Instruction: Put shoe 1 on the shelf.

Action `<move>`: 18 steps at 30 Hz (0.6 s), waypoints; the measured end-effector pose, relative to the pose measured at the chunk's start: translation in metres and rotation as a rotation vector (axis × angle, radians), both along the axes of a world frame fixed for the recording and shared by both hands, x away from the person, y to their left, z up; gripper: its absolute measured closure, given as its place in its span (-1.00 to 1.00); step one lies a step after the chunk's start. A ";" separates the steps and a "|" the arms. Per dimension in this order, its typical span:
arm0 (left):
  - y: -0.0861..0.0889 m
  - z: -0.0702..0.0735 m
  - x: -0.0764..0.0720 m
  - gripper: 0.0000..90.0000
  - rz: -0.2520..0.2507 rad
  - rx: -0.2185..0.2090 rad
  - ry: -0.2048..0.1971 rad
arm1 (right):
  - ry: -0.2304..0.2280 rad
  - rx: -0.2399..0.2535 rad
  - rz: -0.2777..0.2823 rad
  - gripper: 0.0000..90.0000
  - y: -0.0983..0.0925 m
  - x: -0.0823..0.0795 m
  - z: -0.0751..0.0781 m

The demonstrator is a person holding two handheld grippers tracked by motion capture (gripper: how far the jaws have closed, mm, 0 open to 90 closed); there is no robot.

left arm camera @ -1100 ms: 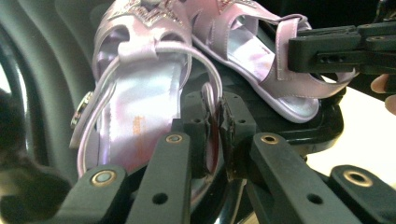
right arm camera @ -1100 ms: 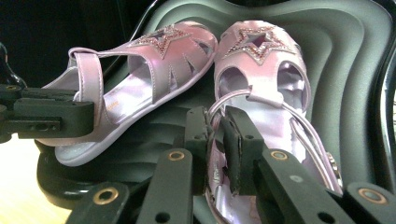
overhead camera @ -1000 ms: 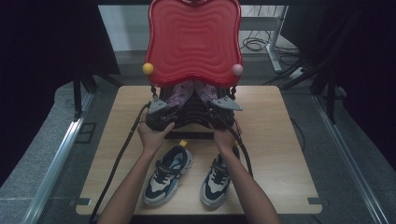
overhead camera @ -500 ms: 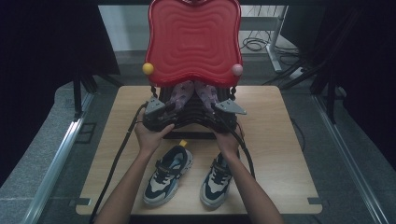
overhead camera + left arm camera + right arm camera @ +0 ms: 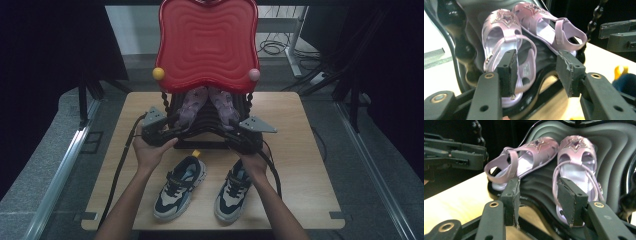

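Pink sandals (image 5: pixel 207 102), a pair with star trim on the toes, lie side by side on the lower tier of a black shoe rack (image 5: pixel 210 131) at the far middle of the table (image 5: pixel 300 165), toes up the slope and heels towards the near edge. In the left gripper view one sandal (image 5: pixel 506 47) rests just beyond the jaws and its mate (image 5: pixel 549 27) lies to the right of it; in the right gripper view the same two show as (image 5: pixel 524 160) and (image 5: pixel 576 167). Both seem settled on the rack, so placing this pair looks done.

Each tool stands just in front of the rack. The left gripper (image 5: pixel 167 131) has its jaws well apart, having just been opening, with nothing pressed between the pads; a sandal strap shows behind them but is not gripped. The right gripper (image 5: pixel 235 136) is likewise spread, its jaws just opened, and empty.

What is left, by my reading, is the pair of dark and white sneakers (image 5: pixel 205 186) standing on the near part of the table between the person's forearms. A red wavy-topped shelf (image 5: pixel 207 45) caps the rack; whether it has room for them I cannot tell from this angle.
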State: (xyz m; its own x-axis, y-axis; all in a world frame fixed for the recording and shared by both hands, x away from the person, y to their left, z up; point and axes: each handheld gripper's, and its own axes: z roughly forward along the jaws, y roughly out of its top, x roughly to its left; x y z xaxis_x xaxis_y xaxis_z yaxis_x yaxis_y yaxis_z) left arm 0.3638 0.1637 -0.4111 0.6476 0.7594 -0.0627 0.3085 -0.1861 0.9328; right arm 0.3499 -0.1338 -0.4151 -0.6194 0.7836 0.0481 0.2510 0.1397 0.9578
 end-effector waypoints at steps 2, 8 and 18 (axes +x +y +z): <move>0.005 0.000 -0.006 0.19 -0.011 -0.007 0.018 | 0.014 -0.012 0.016 0.14 -0.004 -0.005 -0.001; 0.007 -0.005 -0.015 0.17 -0.041 0.021 0.076 | 0.040 -0.019 0.055 0.09 -0.011 -0.015 -0.006; 0.012 -0.023 -0.031 0.19 -0.051 0.009 0.130 | 0.036 -0.065 0.073 0.04 -0.022 -0.027 -0.016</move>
State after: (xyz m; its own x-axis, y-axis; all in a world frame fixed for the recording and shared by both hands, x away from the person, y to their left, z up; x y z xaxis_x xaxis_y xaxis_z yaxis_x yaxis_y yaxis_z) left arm 0.3332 0.1762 -0.4343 0.6722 0.7267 -0.1419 0.4162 -0.2125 0.8841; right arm 0.3224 -0.1559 -0.4313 -0.6741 0.7383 0.0217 0.2721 0.2210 0.9365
